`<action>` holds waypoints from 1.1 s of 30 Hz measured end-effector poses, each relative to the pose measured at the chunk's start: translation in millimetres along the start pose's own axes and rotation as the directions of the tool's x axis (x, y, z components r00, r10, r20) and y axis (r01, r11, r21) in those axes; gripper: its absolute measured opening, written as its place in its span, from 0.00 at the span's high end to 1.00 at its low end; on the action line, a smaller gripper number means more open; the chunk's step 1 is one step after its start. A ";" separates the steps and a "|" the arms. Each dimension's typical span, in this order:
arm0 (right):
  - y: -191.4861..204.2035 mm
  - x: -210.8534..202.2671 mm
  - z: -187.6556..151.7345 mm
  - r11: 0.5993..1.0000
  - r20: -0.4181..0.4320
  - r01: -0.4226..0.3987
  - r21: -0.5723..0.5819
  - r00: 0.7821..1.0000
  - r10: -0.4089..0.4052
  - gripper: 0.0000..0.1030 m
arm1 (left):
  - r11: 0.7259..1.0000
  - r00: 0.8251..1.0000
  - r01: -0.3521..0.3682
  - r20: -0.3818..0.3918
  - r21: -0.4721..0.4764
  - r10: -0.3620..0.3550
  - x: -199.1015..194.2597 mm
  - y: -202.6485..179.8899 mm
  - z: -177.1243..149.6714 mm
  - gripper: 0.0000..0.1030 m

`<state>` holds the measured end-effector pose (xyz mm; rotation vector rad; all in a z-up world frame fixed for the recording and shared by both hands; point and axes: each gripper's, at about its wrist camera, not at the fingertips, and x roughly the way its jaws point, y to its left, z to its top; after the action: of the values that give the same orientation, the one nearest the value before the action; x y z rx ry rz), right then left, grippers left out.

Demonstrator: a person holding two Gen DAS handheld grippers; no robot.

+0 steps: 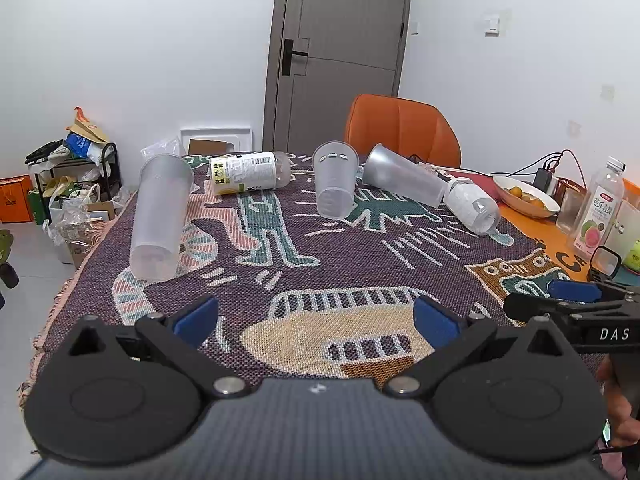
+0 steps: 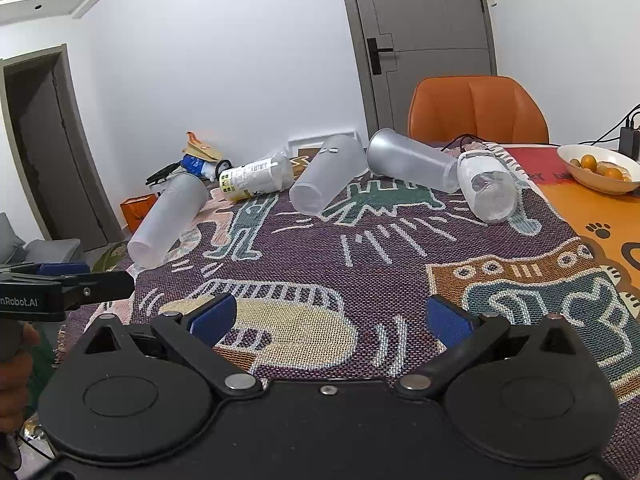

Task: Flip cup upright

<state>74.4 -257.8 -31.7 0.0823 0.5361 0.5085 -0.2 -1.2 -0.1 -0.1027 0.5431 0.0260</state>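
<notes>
Several plastic cups lie on their sides on a patterned cloth. A tall frosted cup (image 1: pixel 160 216) (image 2: pixel 168 220) lies at the left edge. A labelled cup (image 1: pixel 248 172) (image 2: pixel 256 178) lies behind it. A frosted cup (image 1: pixel 335 185) (image 2: pixel 326 182) lies in the middle, a grey-tinted one (image 1: pixel 404 176) (image 2: pixel 412 166) to its right, and a white-sleeved clear cup (image 1: pixel 472 204) (image 2: pixel 486 188) beyond that. My left gripper (image 1: pixel 316 320) and right gripper (image 2: pixel 330 316) are both open and empty, near the front of the cloth, well short of the cups.
An orange chair (image 1: pixel 400 128) stands behind the table. A bowl of oranges (image 1: pixel 524 196) (image 2: pixel 600 168), a drink bottle (image 1: pixel 600 208) and cables sit on the orange mat at the right. Clutter and bags (image 1: pixel 72 184) fill the floor at the left.
</notes>
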 end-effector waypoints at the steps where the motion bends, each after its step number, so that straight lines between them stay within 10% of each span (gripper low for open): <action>1: -0.1 0.0 0.0 1.000 0.000 0.000 0.001 1.000 0.000 0.00 | 1.000 1.000 -0.001 -0.002 -0.001 0.001 0.0 0.8 -0.3 0.00; 33: -20.1 9.4 12.5 0.998 0.072 0.018 0.063 0.997 -0.022 0.00 | 0.998 0.998 0.057 -0.002 -0.004 -0.057 31.5 -2.0 26.0 0.00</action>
<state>96.5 -270.1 -29.5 0.1547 0.4808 0.4675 40.2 -0.6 5.9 -0.1219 0.5424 -0.0283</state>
